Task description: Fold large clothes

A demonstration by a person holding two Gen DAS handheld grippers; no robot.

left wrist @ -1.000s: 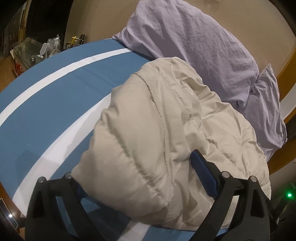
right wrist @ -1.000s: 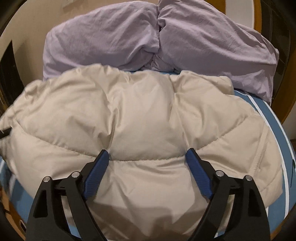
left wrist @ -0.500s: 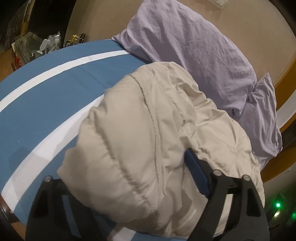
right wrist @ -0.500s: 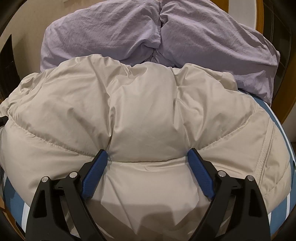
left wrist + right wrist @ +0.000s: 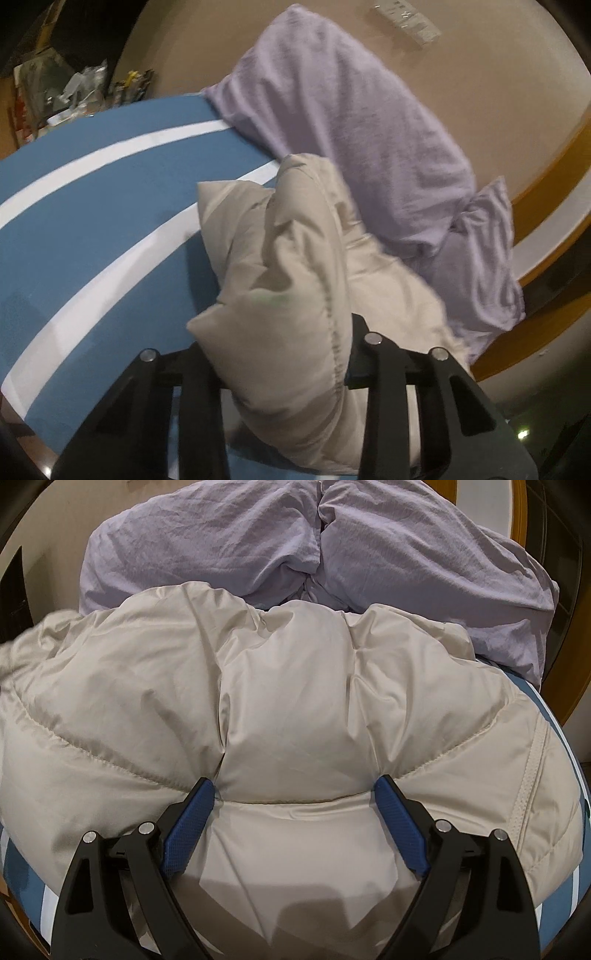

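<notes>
A beige puffer jacket (image 5: 288, 258) lies on a blue bedsheet with white stripes (image 5: 92, 229). In the left wrist view my left gripper (image 5: 280, 350) is closing its jaws on a thick fold at the jacket's edge. The fold stands bunched up between them and hides the pads. In the right wrist view the jacket (image 5: 295, 686) fills the frame. My right gripper (image 5: 295, 794) is open wide, and its blue pads (image 5: 192, 819) press down into a quilted panel that bulges between them.
Two lilac pillows (image 5: 221, 539) (image 5: 424, 561) lie against the headboard just beyond the jacket, touching its far edge. A cluttered side table (image 5: 74, 92) stands at the far left past the bed. A wooden bed frame (image 5: 535, 206) runs along the right.
The left gripper's jaws have narrowed on the jacket's edge and lifted it, so the fold now stands bunched upright off the sheet. The right gripper has stayed put, still wide.
</notes>
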